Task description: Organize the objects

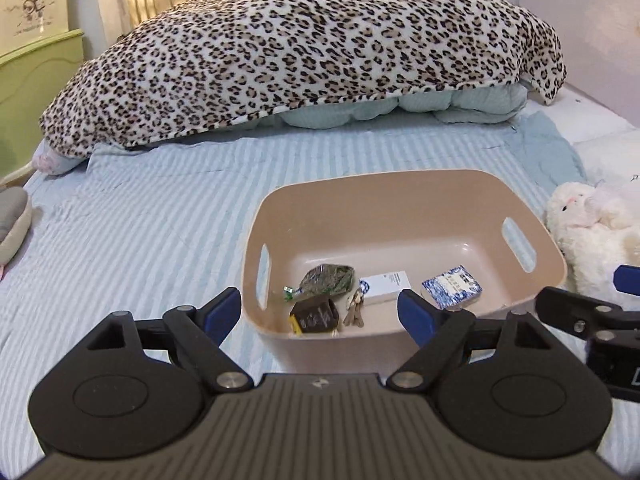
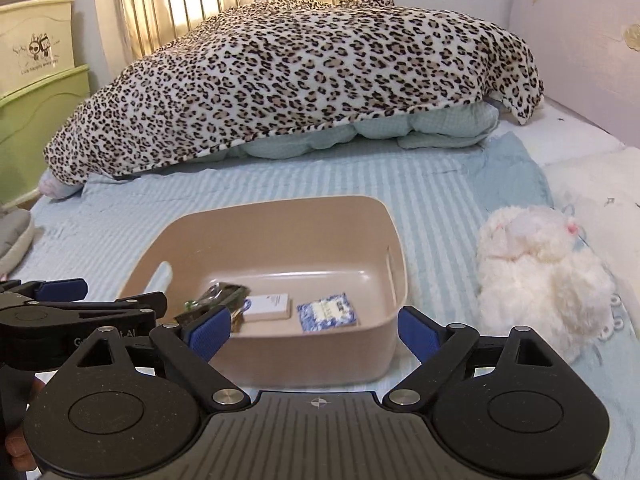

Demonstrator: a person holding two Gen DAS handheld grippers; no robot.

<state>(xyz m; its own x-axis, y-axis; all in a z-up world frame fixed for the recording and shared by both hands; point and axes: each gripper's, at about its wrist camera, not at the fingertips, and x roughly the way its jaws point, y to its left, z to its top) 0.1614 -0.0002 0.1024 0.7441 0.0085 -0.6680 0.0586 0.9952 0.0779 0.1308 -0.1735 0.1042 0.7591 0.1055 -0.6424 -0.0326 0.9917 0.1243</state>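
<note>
**Bin loaded, both grippers empty at its near wall**

Hovering just short of the tan bin [image 1: 404, 196], the left gripper [image 1: 320, 312] has its blue pads spread wide with nothing between them. The right gripper [image 2: 314, 332] hangs beside it, jaws likewise parted and empty, straddling the bin's near wall.

Straight ahead of both, inside the bin, lie five small things. Nearest the left gripper sits a dark brown box [image 1: 314, 316], with a bunch of keys [image 1: 354, 308] just to its right. Behind those rest a green foil packet [image 1: 328, 278], a white box [image 1: 386, 286] and, farther right, a blue-and-white patterned pack [image 1: 452, 286].

By my judgement the tidying is mostly finished: nothing small remains loose on the striped sheet [image 1: 140, 220] ahead. The white plush toy [image 2: 540, 276], lying right of the bin and outside it, may be the one piece left.

Beyond everything, a leopard-print blanket [image 1: 300, 48] covers heaped bedding.
</note>
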